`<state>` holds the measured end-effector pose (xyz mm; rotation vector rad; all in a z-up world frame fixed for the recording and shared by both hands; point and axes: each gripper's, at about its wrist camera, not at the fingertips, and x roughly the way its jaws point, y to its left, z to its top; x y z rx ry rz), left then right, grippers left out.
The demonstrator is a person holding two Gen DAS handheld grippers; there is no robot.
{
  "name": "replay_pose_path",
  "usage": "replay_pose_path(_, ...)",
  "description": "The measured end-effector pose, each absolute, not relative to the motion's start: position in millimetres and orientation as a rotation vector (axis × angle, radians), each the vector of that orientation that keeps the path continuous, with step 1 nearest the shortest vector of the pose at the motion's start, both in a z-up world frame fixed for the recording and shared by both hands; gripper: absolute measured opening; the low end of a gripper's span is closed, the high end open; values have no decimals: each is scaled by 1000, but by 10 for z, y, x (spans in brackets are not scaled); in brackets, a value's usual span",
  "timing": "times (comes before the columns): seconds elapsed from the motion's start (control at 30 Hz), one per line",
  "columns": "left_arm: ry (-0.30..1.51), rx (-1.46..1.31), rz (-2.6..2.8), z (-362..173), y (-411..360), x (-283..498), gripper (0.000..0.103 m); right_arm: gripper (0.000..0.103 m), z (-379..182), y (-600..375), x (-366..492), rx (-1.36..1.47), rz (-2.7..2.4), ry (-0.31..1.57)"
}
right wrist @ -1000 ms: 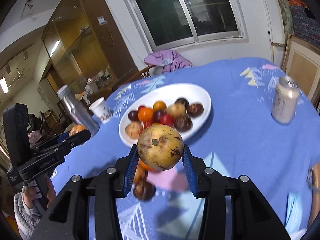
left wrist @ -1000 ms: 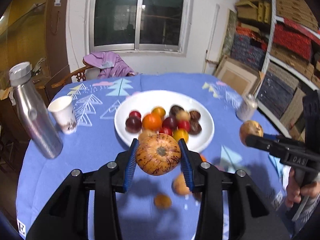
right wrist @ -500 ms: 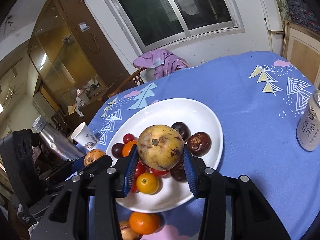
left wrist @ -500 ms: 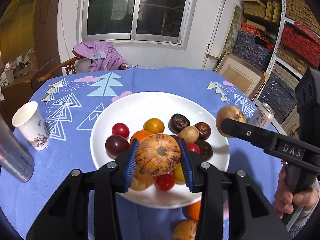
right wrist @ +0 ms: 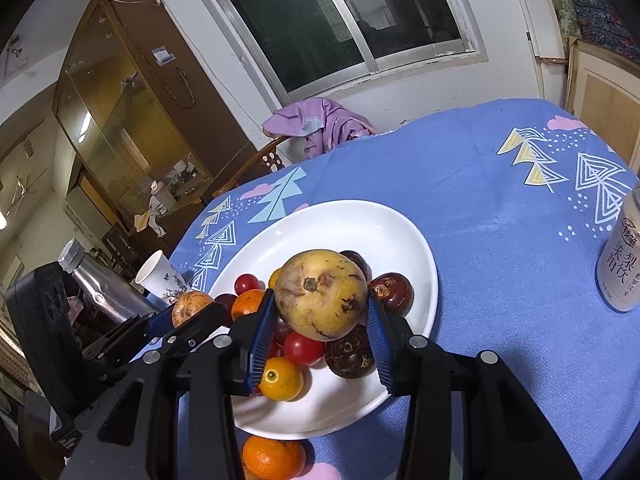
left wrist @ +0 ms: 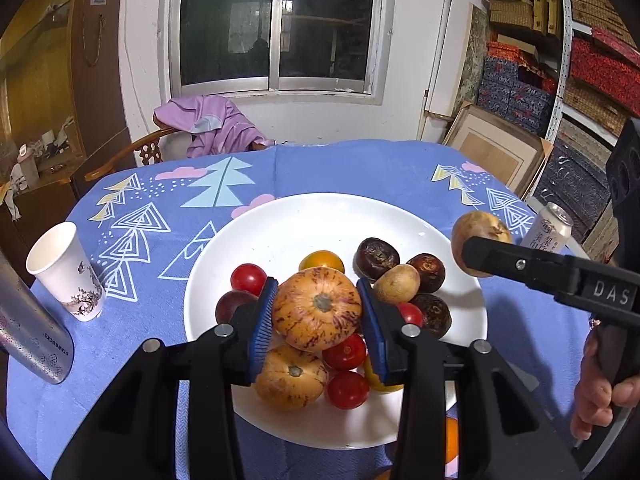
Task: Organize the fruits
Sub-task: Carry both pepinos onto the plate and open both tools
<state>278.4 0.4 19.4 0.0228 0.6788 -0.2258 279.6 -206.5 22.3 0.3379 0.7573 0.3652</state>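
Blue ribbed fingers on the left gripper [left wrist: 318,316] clamp a streaked orange fruit [left wrist: 318,309]; the right gripper [right wrist: 320,322] likewise clamps a yellow-brown fruit [right wrist: 322,294]. Both are held above the white plate [right wrist: 384,220] — apparently positioned for release onto the pile. One orange [right wrist: 273,459] remains on the blue-clothed tabletop [right wrist: 500,208], just beside the plate's near rim.
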Motion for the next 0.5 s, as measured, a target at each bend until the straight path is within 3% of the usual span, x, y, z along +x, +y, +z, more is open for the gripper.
replay_pose_path(0.5,657,72,-200,200,-59,2732,40,44,161,-2059,2828,323,359,775)
